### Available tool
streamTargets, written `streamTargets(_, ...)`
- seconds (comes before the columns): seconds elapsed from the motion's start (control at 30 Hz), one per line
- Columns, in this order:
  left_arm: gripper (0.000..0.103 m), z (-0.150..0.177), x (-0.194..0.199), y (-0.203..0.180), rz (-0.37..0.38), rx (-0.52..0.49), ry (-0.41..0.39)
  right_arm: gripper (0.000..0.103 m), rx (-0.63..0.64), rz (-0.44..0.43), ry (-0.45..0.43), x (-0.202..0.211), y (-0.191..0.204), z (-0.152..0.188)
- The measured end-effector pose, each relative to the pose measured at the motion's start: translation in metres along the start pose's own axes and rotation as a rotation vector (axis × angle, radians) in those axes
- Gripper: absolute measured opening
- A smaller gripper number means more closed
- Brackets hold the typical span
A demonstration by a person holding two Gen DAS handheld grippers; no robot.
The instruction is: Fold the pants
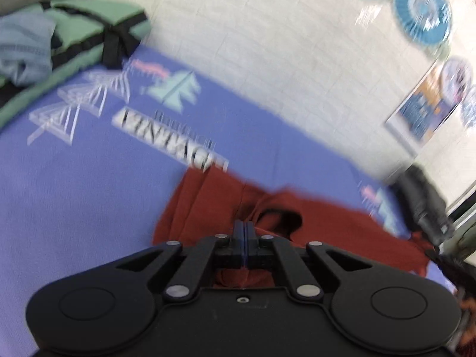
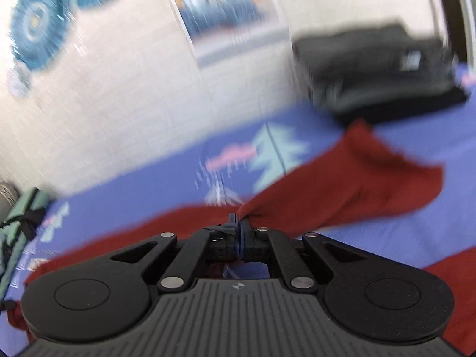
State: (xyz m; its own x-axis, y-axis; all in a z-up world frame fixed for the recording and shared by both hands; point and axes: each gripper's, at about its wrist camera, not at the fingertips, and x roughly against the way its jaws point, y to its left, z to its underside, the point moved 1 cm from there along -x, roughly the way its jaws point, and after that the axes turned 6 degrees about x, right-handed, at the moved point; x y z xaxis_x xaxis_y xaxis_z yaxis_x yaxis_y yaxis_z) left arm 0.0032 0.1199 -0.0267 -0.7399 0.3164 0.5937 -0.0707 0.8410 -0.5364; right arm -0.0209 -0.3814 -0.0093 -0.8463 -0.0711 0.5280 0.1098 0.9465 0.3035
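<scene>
I hold two black claws over a bed covered by a purple printed sheet [image 1: 74,208]. The red pants [image 1: 202,208] lie across that sheet, spreading from the centre of my left camera's view toward 4 o'clock.

My left claw [image 1: 244,232] has its jaws pressed fully together, with no gap between them. Red fabric sits directly under and ahead of the tips, but blur keeps me from telling whether any cloth is pinched.

My right claw [image 2: 238,226] is also clamped tight, and here the hold is plain: a peak of the red pants [image 2: 342,184] rises to the tips and fans away toward 2 o'clock, lifted off the sheet like a small tent.

Both views are smeared by motion. A green bundle with black straps [image 1: 98,29] rests at 10 o'clock in the left view, and a dark bag [image 2: 380,68] at 2 o'clock in the right view, just beyond the fabric's far corner.

I judge this to be the lift before a fold. To do it well, I should confirm the left pinch before raising further, keep both claws level with each other so the edge stays straight, carry the cloth slowly, and steer clear of the bag and the bundle.
</scene>
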Motion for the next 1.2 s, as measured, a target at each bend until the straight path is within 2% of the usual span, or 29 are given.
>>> streamTargets(0.13, 0.0, -0.018, 0.02, -0.001, 0.032, -0.038, -0.046, 0.001, 0.041, -0.034, -0.04, 0.071, 0.013, 0.005)
streamTargets(0.23, 0.0, -0.01, 0.024, 0.004, 0.01, -0.07, -0.027, 0.001, 0.062, -0.026, 0.027, 0.099, 0.02, 0.038)
streamTargets(0.33, 0.0, 0.01, 0.016, 0.017, -0.06, -0.081, 0.035, 0.001, -0.001, -0.009, 0.192, 0.094, 0.019, 0.089)
streamTargets(0.4, 0.0, 0.025, 0.011, 0.028, -0.079, -0.065, 0.081, 0.001, -0.068, 0.025, 0.294, 0.086, 0.011, 0.123)
streamTargets(0.43, 0.0, 0.03, 0.008, 0.031, -0.081, -0.051, 0.094, 0.001, -0.088, 0.034, 0.315, 0.083, 0.008, 0.135)
streamTargets(0.47, 0.0, 0.034, 0.006, 0.036, -0.09, -0.046, 0.103, 0.001, -0.098, 0.03, 0.292, 0.084, 0.006, 0.14)
streamTargets(0.57, 0.0, 0.038, 0.002, 0.044, -0.107, -0.013, 0.107, 0.001, -0.059, 0.026, 0.284, 0.082, 0.01, 0.134)
streamTargets(0.6, 0.0, 0.037, 0.004, 0.045, -0.104, -0.001, 0.103, 0.004, -0.045, 0.014, 0.293, 0.081, 0.012, 0.13)
streamTargets(0.63, 0.019, 0.035, 0.007, 0.045, -0.101, 0.008, 0.094, 0.017, -0.037, -0.001, 0.3, 0.081, 0.011, 0.128)
streamTargets(0.67, 0.069, 0.034, 0.011, 0.045, -0.106, 0.017, 0.086, 0.02, -0.033, -0.004, 0.3, 0.083, 0.01, 0.126)
streamTargets(0.7, 0.096, 0.031, 0.016, 0.045, -0.125, 0.028, 0.072, 0.028, -0.03, -0.001, 0.294, 0.085, 0.008, 0.123)
streamTargets(0.73, 0.103, 0.03, 0.024, 0.043, -0.14, 0.035, 0.045, 0.033, -0.031, 0.012, 0.283, 0.088, 0.006, 0.12)
streamTargets(0.9, 0.103, 0.011, 0.055, 0.027, -0.08, 0.042, -0.043, 0.043, 0.008, 0.074, 0.149, 0.097, 0.002, 0.097)
streamTargets(1.0, 0.103, 0.007, 0.051, 0.002, -0.028, -0.013, -0.064, 0.046, 0.078, 0.11, 0.08, 0.081, 0.005, 0.082)
streamTargets(1.07, 0.103, 0.012, 0.039, -0.019, -0.015, -0.085, -0.057, 0.049, 0.101, 0.129, 0.05, 0.062, 0.003, 0.072)
streamTargets(1.13, 0.103, 0.021, 0.024, -0.036, -0.008, -0.154, -0.039, 0.064, 0.094, 0.162, 0.055, 0.039, 0.0, 0.064)
streamTargets(1.2, 0.103, 0.031, 0.006, -0.047, 0.012, -0.185, 0.002, 0.074, 0.084, 0.168, 0.058, 0.017, -0.004, 0.055)
